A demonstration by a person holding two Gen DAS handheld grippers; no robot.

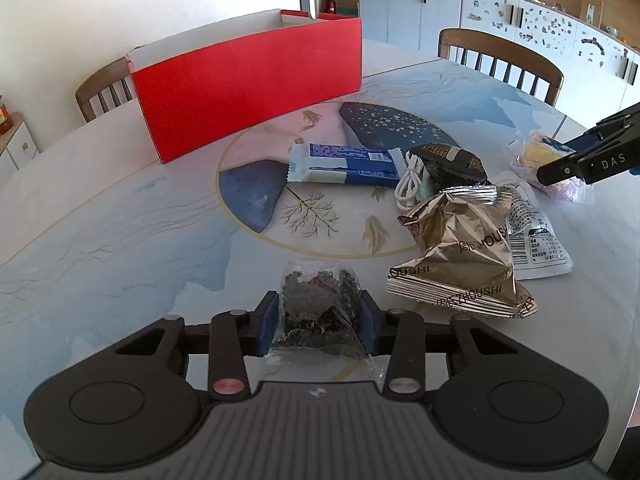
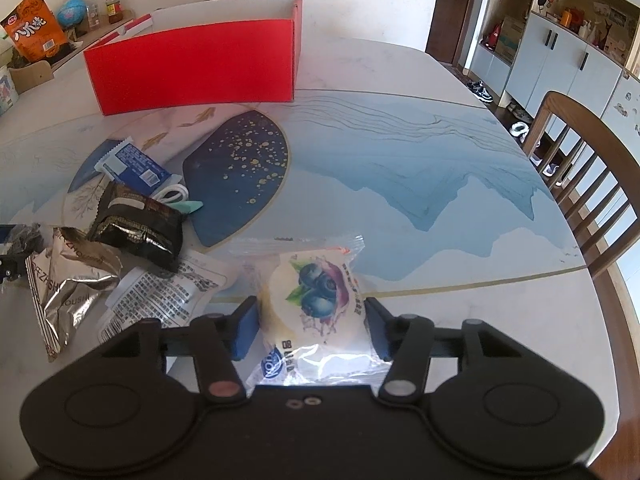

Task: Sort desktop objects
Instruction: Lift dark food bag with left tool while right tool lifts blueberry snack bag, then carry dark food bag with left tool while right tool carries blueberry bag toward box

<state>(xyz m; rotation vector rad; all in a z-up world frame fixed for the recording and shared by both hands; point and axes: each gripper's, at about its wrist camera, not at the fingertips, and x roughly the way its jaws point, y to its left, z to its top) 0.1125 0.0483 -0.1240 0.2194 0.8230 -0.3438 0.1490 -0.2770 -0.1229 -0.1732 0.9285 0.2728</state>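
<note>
While red box [image 1: 248, 80] sits apparently empty: left fingers [image 1: 320, 322] pinching dark packet [image 1: 318, 312], right fingers [image 2: 310, 330] closing around blueberry cake [image 2: 316, 300]; remaining snacks awaiting sorting on surface [image 1: 120, 240].

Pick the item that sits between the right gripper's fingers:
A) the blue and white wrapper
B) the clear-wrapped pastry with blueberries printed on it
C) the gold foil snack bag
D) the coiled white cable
B: in the right wrist view the blueberry pastry lies between the right gripper's blue pads.
</note>
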